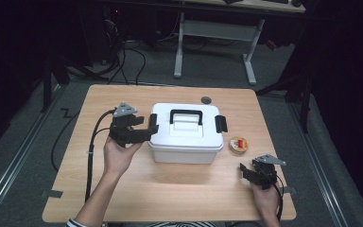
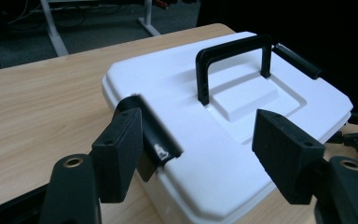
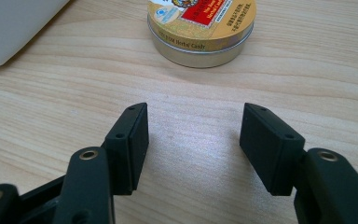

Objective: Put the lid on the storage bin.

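Observation:
A white lidded box (image 1: 184, 147) with a black handle (image 1: 185, 115) stands in the middle of the wooden table (image 1: 170, 189). My left gripper (image 1: 152, 128) is raised at the box's left end and is open. In the left gripper view its jaws straddle the lid's edge, and the left pad (image 2: 121, 154) lies right beside the black left latch (image 2: 156, 140). A second latch (image 1: 221, 123) sits on the box's right end. A small round tin (image 1: 238, 144) with a yellow and red label lies right of the box. My right gripper (image 1: 248, 166) rests low near the tin (image 3: 200, 28), open with bare table between the jaws.
A small dark round spot (image 1: 206, 100) marks the table behind the box. Beyond the table's far edge stands a white desk frame (image 1: 217, 42), with cables on the floor at the left. The box's white corner (image 3: 9, 28) shows at the upper left of the right gripper view.

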{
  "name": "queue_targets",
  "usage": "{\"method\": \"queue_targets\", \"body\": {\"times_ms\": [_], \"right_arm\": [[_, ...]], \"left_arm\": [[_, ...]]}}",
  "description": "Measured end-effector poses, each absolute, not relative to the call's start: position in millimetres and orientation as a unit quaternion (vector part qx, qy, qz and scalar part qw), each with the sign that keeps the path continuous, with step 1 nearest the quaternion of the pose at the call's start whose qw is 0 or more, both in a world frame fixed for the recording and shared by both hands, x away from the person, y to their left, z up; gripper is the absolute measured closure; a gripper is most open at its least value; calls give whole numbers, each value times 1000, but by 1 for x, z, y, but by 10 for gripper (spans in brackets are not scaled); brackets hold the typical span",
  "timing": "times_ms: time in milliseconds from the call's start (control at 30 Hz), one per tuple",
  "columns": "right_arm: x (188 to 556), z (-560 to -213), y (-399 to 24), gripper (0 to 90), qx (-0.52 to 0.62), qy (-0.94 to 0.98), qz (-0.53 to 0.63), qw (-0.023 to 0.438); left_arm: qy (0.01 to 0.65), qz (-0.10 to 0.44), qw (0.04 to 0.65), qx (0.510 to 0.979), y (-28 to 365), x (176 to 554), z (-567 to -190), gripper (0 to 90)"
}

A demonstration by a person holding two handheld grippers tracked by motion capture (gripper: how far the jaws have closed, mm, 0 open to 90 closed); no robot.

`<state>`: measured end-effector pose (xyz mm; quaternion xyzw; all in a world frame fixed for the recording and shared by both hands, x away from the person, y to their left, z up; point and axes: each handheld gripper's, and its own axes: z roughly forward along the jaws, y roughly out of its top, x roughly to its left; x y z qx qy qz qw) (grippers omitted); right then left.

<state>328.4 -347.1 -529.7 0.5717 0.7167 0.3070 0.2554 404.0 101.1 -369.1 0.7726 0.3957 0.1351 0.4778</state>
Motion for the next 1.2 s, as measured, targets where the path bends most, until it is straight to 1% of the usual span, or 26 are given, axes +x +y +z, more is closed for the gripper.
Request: {"method": "queue_targets", "body": {"times_ms": [100, 333, 633, 800, 900, 967, 1200], "right_arm": [[328, -530, -347, 421, 572, 716, 307, 255], [329, -530, -348, 418, 572, 716, 309, 253], [328, -530, -348, 416, 573, 716, 310, 252], [328, -530, -348, 413, 572, 717, 310, 252], [328, -530, -347, 410, 571, 718, 309, 252], [329, -530, -347, 409, 571, 718, 309, 252], [329, -530, -348, 411, 572, 717, 310, 252]], "left_arm": [[393, 135, 472, 777, 94, 409, -367, 340], [379, 138, 454, 795, 73, 418, -365, 374], [378, 139, 428, 809, 50, 433, -363, 374], [379, 129, 415, 817, 40, 442, -368, 375], [378, 125, 411, 820, 36, 447, -370, 394], [380, 121, 407, 822, 32, 450, -371, 426], [391, 124, 395, 822, 25, 460, -377, 464]]}}
